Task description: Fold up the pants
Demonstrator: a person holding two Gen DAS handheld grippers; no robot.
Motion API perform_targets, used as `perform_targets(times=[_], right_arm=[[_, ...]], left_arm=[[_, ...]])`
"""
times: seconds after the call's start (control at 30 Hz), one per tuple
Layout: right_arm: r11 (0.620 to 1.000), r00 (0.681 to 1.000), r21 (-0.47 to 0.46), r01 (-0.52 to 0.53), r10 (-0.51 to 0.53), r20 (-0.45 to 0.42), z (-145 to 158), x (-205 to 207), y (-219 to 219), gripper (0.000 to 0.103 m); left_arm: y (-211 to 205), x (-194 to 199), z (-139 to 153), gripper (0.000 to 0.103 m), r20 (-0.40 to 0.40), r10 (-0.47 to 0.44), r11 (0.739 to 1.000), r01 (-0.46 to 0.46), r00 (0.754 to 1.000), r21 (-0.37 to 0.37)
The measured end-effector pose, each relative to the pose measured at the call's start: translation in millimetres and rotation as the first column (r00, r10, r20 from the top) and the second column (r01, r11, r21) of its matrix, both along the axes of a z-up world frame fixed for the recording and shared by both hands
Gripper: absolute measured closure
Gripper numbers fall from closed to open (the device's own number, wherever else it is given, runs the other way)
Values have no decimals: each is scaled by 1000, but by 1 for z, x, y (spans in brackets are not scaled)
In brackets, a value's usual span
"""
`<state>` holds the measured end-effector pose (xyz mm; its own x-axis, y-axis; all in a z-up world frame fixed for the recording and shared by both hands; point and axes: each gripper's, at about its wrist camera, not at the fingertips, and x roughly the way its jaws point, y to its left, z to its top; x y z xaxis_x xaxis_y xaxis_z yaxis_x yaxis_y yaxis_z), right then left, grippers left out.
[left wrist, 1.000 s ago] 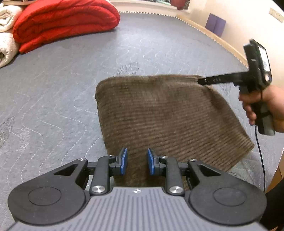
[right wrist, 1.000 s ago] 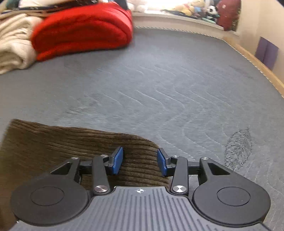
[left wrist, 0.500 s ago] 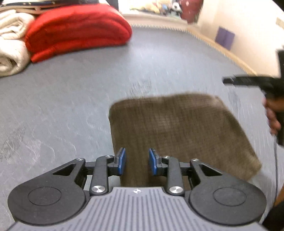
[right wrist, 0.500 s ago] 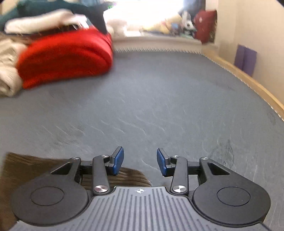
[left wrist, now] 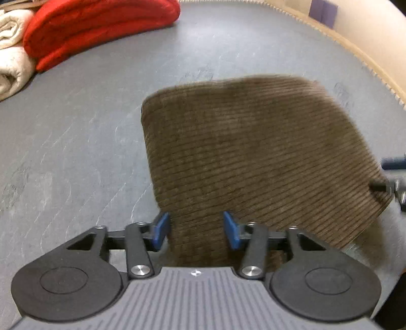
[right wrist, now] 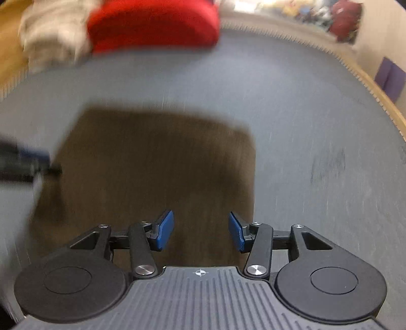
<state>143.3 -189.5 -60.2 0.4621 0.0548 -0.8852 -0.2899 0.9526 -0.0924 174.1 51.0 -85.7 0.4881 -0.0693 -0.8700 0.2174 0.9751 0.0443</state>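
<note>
Brown corduroy pants (left wrist: 253, 157) lie folded into a compact rectangle on the grey quilted mattress (left wrist: 76, 132). My left gripper (left wrist: 196, 229) hovers over the pants' near left corner; its jaws are opening and the blue pads press on nothing. In the right wrist view the pants (right wrist: 152, 172) appear blurred. My right gripper (right wrist: 201, 233) hangs above their near right part, its jaws opening too, with fabric below but nothing pinched. The right gripper's tip (left wrist: 390, 185) shows at the far right edge of the left view. The left gripper's tip (right wrist: 28, 165) shows at the left edge of the right view.
A folded red blanket (left wrist: 96, 28) and rolled cream blankets (left wrist: 12, 58) lie at the mattress's far left. A wooden bed edge (left wrist: 368, 58) runs along the right, with a purple object (left wrist: 323, 12) by the wall. Stuffed toys (right wrist: 337, 17) sit beyond the far edge.
Both grippers' jaws have widened. The right gripper swung from the pants' far right corner back to their near edge. The left gripper dipped slightly toward the pants.
</note>
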Motion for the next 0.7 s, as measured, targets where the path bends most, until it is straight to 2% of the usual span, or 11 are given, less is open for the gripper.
perform_targets(times=[0.03,0.1,0.13,0.17,0.27,0.4,0.47,0.5,0.57,0.67,0.7], right_arm=[[1000,999,-1,5,-5,-33,-9,-1,-3,48],[996,996,37,86,-86,-15,1,-2,-9,46],[991,993,65,113,-114,10,12,-5,-12,47],[986,989,114,120,-128,68,28,-12,-15,47],[973,955,206,103,-154,253,72,-44,-17,46],[955,895,273,114,-218,390,115,-88,-20,17],[947,873,305,103,-233,428,126,-109,-23,11],[946,866,309,97,-233,442,125,-121,-22,9],[947,855,305,106,-243,458,122,-137,-24,6],[934,881,308,181,-293,372,101,-145,-26,6],[927,882,315,205,-314,352,100,-142,-25,6]], left_arm=[[0,-1,5,41,4,12,1000,-13,1000,3],[-2,-7,20,36,22,21,1000,-21,1000,-7],[-3,-15,33,25,60,24,1000,-23,998,-21],[-2,-23,45,15,108,25,999,-22,994,-29],[-7,-48,86,13,230,36,999,-34,973,-13],[-3,-79,134,10,288,107,993,-87,952,-83],[1,-100,154,5,262,139,982,-98,955,-161],[1,-110,158,0,243,152,975,-105,958,-196],[-3,-134,161,0,243,168,972,-120,955,-201],[-23,-159,134,0,294,178,983,-156,939,-95],[-29,-162,121,0,267,179,984,-169,947,-59]])
